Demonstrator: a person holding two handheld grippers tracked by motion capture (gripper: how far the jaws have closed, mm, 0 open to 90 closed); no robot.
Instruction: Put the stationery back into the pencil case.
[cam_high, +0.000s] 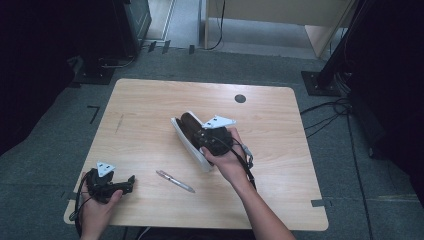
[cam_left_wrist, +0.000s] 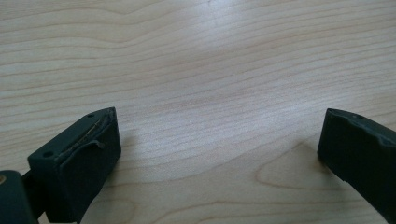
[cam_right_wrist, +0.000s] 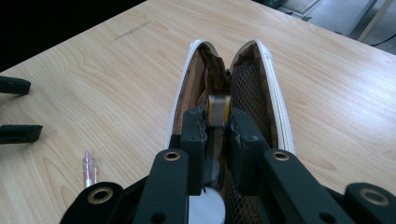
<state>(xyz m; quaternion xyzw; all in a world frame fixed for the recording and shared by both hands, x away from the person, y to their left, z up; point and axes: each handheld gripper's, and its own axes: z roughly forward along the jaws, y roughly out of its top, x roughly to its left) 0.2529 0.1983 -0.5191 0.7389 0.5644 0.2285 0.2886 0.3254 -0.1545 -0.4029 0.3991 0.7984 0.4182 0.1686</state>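
High view — I log the white-edged, brown-lined open pencil case (cam_high: 189, 137) mid-table, long axis diagonal, right gripper (cam_high: 209, 136) inside it; silver pen (cam_high: 175, 181) lies between both hands.

Left gripper view — left gripper (cam_left_wrist: 217, 149) wide, empty, over bare wooden table (cam_left_wrist: 210, 56).

Right gripper view — right gripper clamps a thin yellow-tipped item (cam_right_wrist: 217, 111) inside the case.

One wooden table (cam_high: 150, 100), one open white pencil case (cam_high: 186, 134) at frame centre, one pen (cam_high: 175, 181) lower centre, one yellow-capped item (cam_right_wrist: 218, 110) inside, two handheld grippers, left gripper (cam_high: 131, 181), right gripper (cam_high: 198, 136).
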